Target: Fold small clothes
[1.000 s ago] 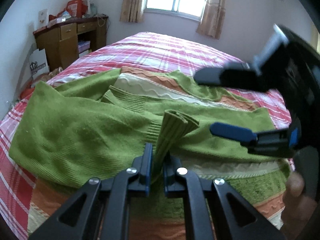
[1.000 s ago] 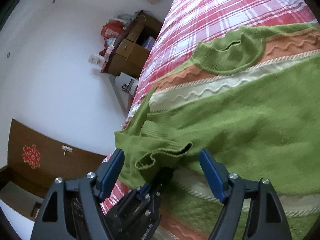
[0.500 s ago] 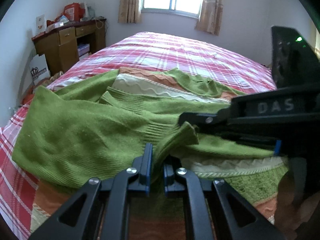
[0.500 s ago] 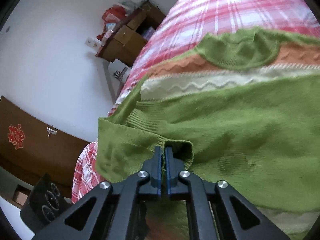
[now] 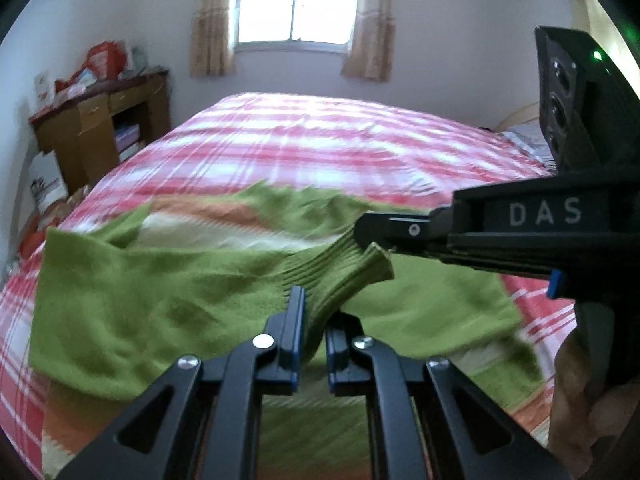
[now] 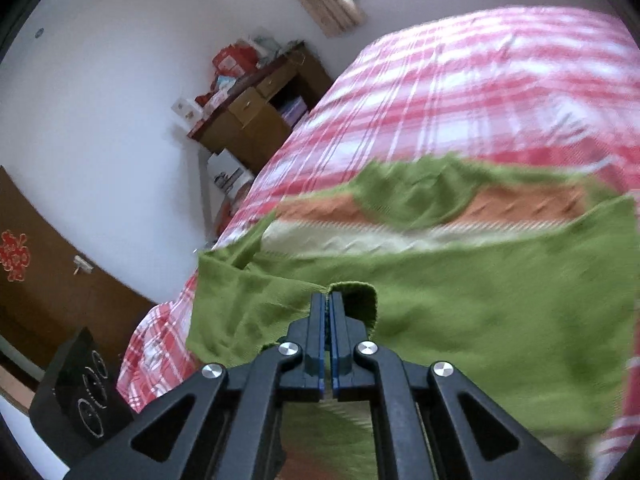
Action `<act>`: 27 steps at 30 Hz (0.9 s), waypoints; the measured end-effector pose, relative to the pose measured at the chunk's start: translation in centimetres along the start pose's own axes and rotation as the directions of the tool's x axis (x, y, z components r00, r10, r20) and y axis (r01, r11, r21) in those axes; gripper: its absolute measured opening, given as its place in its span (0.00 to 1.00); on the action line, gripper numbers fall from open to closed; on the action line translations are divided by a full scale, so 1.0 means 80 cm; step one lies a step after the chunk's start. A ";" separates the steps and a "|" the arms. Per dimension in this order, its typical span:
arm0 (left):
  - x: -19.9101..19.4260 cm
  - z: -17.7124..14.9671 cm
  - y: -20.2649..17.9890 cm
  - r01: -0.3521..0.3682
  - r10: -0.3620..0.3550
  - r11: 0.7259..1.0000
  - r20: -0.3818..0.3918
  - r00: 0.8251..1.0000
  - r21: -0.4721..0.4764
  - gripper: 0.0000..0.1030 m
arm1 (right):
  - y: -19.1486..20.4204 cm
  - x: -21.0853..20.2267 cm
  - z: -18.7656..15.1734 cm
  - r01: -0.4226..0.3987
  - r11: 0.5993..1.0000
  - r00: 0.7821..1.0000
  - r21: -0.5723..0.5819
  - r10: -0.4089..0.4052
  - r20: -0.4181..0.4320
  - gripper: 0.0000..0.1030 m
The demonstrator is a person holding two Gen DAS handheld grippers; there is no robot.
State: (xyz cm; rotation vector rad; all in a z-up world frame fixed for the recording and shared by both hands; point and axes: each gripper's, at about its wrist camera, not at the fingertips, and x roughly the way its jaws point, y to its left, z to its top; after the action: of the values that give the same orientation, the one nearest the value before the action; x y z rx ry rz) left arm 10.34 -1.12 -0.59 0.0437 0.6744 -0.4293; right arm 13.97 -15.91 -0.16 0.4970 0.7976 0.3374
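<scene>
A green sweater [image 5: 160,288] with orange and cream wavy stripes lies on the plaid bed; it also shows in the right wrist view [image 6: 480,300]. My left gripper [image 5: 314,316] is shut on the sweater's ribbed cuff [image 5: 340,276]. My right gripper [image 6: 329,308] is shut on the same cuff's edge [image 6: 360,292], and it reaches in from the right in the left wrist view [image 5: 368,236]. Both hold the sleeve lifted above the sweater's body. The neck opening [image 6: 416,196] lies at the far side.
The bed [image 5: 320,140] with its red-and-white plaid cover stretches toward the window [image 5: 296,0]. A wooden desk [image 5: 100,128] with clutter stands at the left wall. A brown door [image 6: 36,264] is at the left in the right wrist view.
My right gripper closed onto the cuff beside my left gripper. Both grippers then lifted the sleeve and the sweater's near part upward, and both views tilted up.
</scene>
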 end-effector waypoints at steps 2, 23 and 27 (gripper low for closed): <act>0.003 0.009 -0.021 0.021 -0.021 1.000 0.014 1.000 0.017 0.10 | -0.012 -0.024 0.010 0.029 1.000 0.999 -0.013 -0.028 0.032 0.01; 0.072 0.003 -0.121 0.143 -0.133 0.988 -0.137 0.982 0.062 0.25 | -0.160 -0.054 -0.027 0.282 0.958 0.958 0.055 -0.285 0.042 0.02; 0.035 0.002 -0.056 0.059 -0.056 0.998 -0.074 0.996 0.033 0.60 | -0.159 -0.054 -0.038 0.305 0.952 0.950 0.031 -0.306 0.055 0.02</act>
State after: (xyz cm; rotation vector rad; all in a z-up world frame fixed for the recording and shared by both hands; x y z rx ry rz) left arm 10.60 -6.23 -1.74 0.0740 0.7412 -0.4968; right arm 10.14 -27.64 -6.32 0.3942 0.8076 0.0262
